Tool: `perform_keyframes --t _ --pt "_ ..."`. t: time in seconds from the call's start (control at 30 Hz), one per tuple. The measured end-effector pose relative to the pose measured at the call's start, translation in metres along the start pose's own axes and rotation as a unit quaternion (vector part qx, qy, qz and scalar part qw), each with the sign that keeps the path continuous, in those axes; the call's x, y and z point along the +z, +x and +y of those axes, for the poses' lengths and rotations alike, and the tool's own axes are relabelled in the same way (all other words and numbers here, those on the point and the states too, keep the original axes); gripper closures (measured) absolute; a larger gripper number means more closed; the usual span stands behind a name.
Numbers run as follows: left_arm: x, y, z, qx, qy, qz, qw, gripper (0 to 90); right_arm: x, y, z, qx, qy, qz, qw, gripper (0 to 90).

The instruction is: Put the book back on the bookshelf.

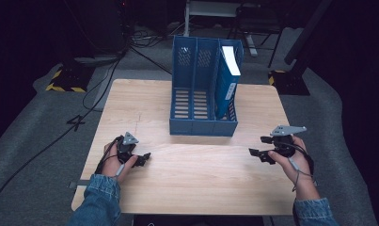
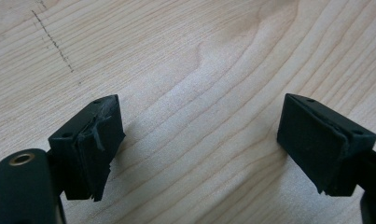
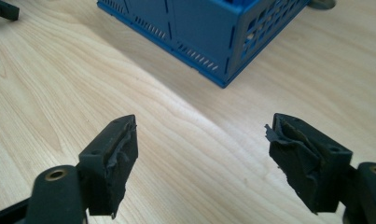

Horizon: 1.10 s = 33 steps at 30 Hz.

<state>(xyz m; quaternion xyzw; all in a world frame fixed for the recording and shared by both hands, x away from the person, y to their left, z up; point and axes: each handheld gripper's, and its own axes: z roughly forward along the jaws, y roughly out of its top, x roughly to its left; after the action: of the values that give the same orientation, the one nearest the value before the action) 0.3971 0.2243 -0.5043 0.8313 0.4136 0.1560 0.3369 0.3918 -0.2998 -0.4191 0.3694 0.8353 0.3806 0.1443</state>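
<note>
The blue file rack (image 1: 203, 89) stands at table centre with a blue book (image 1: 227, 80) upright in its right compartment. From the right gripper (image 1: 257, 153) the rack lies at about 11 o'clock; from the left gripper (image 1: 142, 157), at about 1 o'clock. Both sets of jaws are spread wide with nothing between them. The right gripper is judged nearer the book, probably the next target.

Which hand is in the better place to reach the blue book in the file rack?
Probably the right. The book stands in the rightmost slot of the rack, on the side of the right gripper, whose jaws are open and empty. The left gripper is farther away.
</note>
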Motion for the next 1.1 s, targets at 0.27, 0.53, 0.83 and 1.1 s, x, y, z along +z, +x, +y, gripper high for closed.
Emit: perform_keyframes --t 0.27,0.53,0.83,1.1 --pt "0.000 0.000 0.000 0.001 0.001 0.001 1.0000 14.6 0.033 -0.003 -0.032 -0.002 0.027 -0.005 0.9996 25.8" --pt "0.000 0.000 0.000 0.001 0.001 0.001 1.0000 14.6 0.053 -0.003 -0.046 -0.016 0.017 -0.002 0.9997 21.1" --pt "0.000 0.000 0.000 0.002 0.002 0.000 1.0000 14.5 0.067 -0.001 -0.053 -0.021 0.010 -0.007 0.9997 18.7" --pt "0.000 0.000 0.000 0.002 0.002 0.000 1.0000 14.4 0.072 0.002 -0.051 -0.022 0.011 -0.009 0.9996 9.9"
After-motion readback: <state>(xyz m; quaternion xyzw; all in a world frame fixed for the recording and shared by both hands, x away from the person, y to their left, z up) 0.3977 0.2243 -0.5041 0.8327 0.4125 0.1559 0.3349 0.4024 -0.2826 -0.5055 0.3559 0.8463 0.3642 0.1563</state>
